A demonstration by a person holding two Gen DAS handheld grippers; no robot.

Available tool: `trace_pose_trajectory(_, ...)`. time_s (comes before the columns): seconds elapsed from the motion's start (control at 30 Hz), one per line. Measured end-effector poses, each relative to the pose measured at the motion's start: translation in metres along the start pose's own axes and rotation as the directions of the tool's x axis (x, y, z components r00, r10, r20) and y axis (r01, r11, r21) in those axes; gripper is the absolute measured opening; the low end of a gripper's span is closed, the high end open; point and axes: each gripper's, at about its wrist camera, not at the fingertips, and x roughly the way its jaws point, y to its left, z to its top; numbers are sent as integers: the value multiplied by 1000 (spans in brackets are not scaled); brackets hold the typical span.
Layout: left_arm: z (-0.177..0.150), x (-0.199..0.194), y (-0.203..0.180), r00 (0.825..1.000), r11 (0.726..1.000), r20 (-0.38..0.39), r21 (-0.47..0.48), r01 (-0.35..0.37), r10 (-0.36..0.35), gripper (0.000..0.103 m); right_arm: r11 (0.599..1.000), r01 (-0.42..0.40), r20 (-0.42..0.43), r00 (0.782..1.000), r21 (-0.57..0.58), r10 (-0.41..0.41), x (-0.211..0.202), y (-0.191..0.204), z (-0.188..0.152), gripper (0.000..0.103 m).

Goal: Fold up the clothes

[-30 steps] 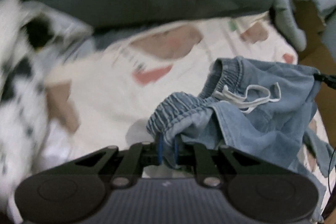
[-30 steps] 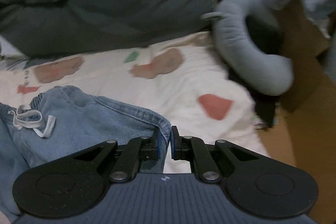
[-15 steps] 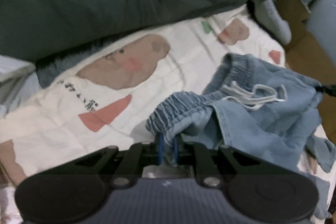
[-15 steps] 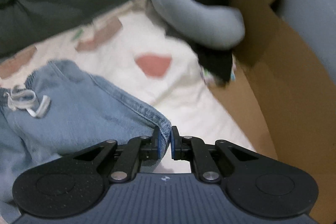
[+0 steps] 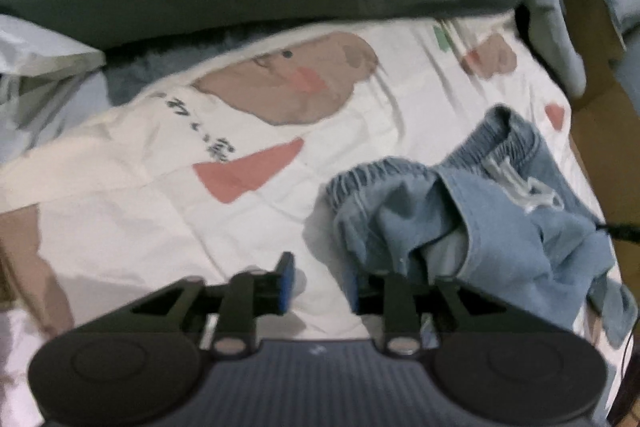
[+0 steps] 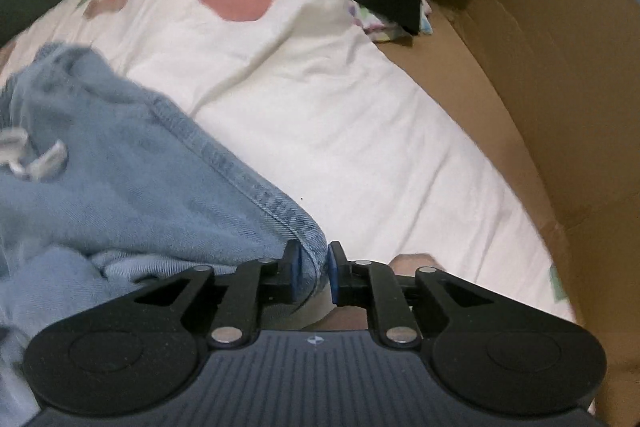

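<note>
Denim shorts down on the printed bedsheet, bunched, not flat: elastic waistband crumpled, drawstring loose on top. Left gripper jaws just been opening, now well apart, fabric only against the right-hand pad, not pinched. Right gripper jaws also just been opening, narrow gap, hem corner between the pads, looks slack. Reads as the lay-down and release step. No fold visible yet; flattening and every fold left to do.
</note>
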Motion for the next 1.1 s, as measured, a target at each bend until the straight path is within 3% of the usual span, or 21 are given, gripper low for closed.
trace_pose_trajectory(0.03,2,-4,1,1000,1000,15,-14,-1,1,54,1000,-7,-2,1000,21,7,-1,-2,1,26)
trace_pose_trajectory(0.1,9,-8,2,999,998,48,-56,9,-6,61,999,-35,6,999,37,35,-7,-5,4,27)
trace_pose_trajectory(0.3,30,6,8,995,972,80,-224,73,-56,65,998,-69,60,996,12,68,-28,-9,19,33)
trace_pose_trajectory(0.47,34,31,11,993,945,63,-306,113,-98,69,994,-107,110,988,5,106,-38,0,40,36)
trace_pose_trajectory(0.7,20,52,16,994,939,21,-326,112,-111,70,984,-169,140,975,-52,174,-27,48,74,37)
trace_pose_trajectory(1.1,5,72,5,992,975,-35,-191,115,-124,65,962,-227,122,962,-151,246,6,118,111,37)
